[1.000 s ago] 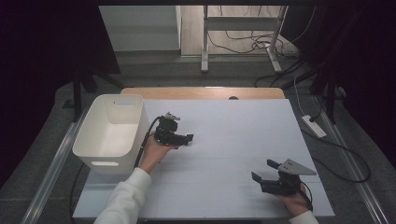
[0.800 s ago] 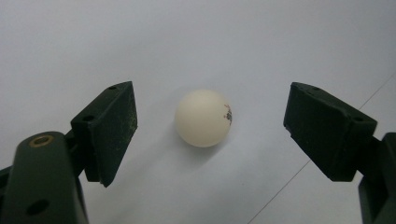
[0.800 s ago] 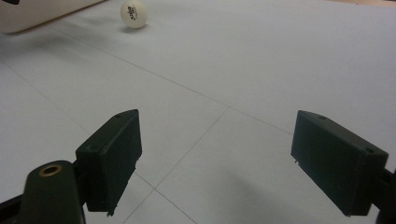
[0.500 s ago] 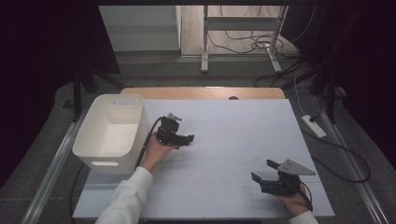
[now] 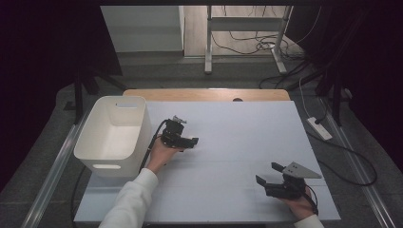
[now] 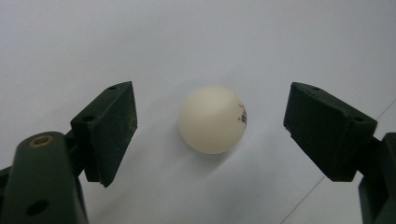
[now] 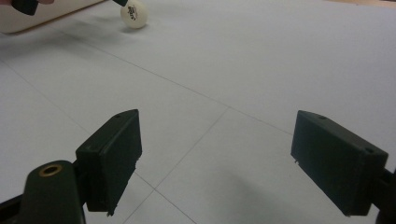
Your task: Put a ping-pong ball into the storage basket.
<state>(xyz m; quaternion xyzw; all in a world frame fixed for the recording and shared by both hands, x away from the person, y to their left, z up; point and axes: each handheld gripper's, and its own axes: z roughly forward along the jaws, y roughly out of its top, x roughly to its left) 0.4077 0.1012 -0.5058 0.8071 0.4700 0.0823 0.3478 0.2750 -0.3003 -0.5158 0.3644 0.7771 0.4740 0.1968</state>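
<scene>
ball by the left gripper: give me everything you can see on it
The ball is a small cream-white sphere, matte, plastic-looking like a table tennis ball, with a small dark and red print on one side. It rests on the white table sheet between the open jaws of the left gripper, clear of both. In the right gripper view it lies far off, near the white bin.

cream ball (image 6: pixel 212 119), black tool (image 6: pixel 210 135)

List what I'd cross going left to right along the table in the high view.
White bin → left gripper, jaws open → right gripper, jaws open → white power strip on the floor beyond the table's edge.
</scene>
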